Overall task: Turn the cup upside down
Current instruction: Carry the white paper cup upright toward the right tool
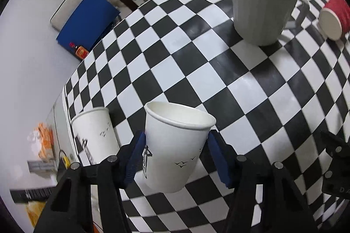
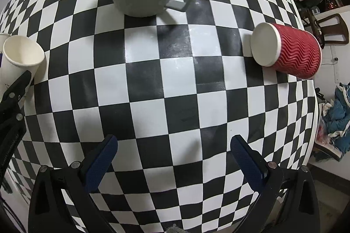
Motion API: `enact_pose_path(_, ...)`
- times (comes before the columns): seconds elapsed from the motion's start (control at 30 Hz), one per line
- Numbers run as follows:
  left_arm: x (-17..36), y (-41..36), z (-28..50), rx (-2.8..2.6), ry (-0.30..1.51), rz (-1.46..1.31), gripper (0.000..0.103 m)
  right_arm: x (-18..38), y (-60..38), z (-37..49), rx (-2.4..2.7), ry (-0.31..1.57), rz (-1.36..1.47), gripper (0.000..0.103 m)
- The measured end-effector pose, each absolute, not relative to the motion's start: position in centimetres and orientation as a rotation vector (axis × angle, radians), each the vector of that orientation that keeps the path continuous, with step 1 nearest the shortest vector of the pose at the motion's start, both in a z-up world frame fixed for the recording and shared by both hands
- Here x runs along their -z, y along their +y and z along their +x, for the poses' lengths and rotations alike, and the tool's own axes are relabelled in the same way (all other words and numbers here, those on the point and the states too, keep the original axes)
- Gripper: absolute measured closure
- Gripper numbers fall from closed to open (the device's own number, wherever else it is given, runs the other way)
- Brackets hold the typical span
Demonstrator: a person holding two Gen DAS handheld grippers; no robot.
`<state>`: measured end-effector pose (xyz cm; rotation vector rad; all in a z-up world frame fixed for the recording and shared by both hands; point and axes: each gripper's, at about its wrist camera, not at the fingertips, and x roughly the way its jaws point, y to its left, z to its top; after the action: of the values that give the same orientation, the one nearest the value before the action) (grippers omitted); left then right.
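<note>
The black-and-white chequered bench (image 2: 175,84) spreads ahead of both jaws. Far ahead stands a ribbed grey handled mug (image 1: 262,0); right of it lies a corrugated red paper cup (image 2: 293,51). The white paper cup (image 1: 175,145) sits mouth-up, pinched between the left gripper (image 1: 176,158) jaws: grasped, unflipped. The right gripper (image 2: 174,158) jaws gape empty.

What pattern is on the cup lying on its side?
Red wavy ribbing on the cup, white base; right wrist view shows it best.
</note>
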<state>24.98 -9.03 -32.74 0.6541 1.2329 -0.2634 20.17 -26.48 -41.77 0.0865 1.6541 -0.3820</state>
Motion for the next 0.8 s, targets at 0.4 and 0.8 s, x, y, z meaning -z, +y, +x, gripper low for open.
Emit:
enact_pose_path(0.4,29.6,-9.7,18.5,0.194,1.449,0.256,0.047,38.6,-30.2,14.2,0.397,1.662,0.144,0.0)
enact_pose_path(0.8,34.5,-12.0,11.0,0.14,1.716,-0.251,0.047,38.1,-36.0,7.2,0.419,1.673,0.193,0.0)
